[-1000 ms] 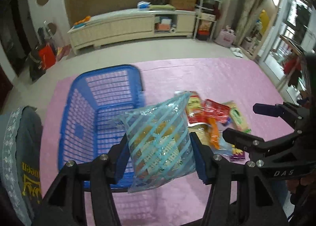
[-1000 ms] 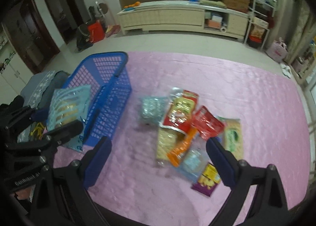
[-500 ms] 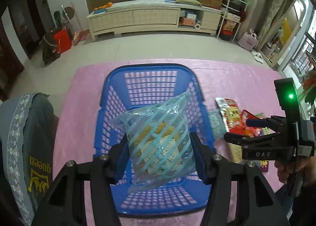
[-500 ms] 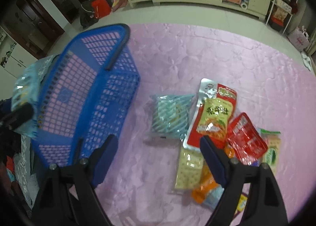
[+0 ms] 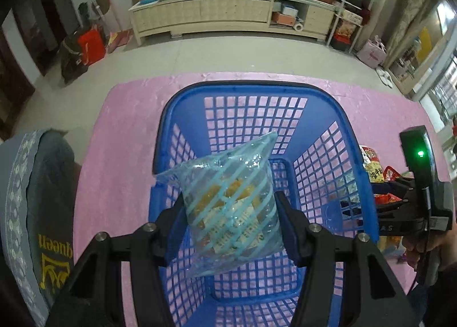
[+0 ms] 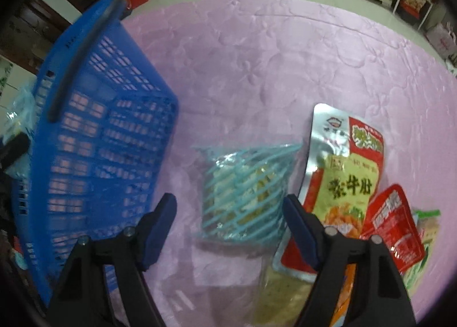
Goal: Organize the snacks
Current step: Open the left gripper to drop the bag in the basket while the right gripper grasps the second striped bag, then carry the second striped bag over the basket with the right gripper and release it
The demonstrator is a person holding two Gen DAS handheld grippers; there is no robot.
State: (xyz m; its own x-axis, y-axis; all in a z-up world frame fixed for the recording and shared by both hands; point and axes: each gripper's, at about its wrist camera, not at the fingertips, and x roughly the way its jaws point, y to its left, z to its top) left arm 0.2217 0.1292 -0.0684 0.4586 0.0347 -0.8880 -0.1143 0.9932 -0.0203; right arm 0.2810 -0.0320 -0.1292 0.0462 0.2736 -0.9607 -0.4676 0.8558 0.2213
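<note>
— What have you got in your left gripper [image 5: 232,212]?

— A clear, crinkly plastic snack bag [image 5: 231,207] with pale blue diagonal stripes; golden pieces and a white label show through the film. My blue pads press it from both sides, so the tongs are clamped on it at about half their spread. The bag hangs over the open mouth of the blue basket [image 5: 337,115].

— Describe the basket.

— Hard blue plastic with walls and floor in a square lattice, a thick rounded rim with a darker band along it, and sides that taper toward the bottom. I see nothing lying in it. It sits on a pink quilted cloth [image 5: 120,161] with a slight sheen and stitched flower shapes.

— And your right gripper [image 6: 228,212]?

— Its jaws are wide but closing, pointed down at a second striped bag [image 6: 245,195], the same clear film with blue stripes, lying flat on the cloth just beside the basket's wall. The bag shows between the pads, though neither pad presses it.

— What else lies there?

— To the right, touching that bag, a glossy foil pouch [image 6: 345,172], silver at the top, red and yellow below, and a smaller red pouch [image 6: 391,224] overlapping its lower corner. More packets at the edge are too blurred to tell apart.
</note>
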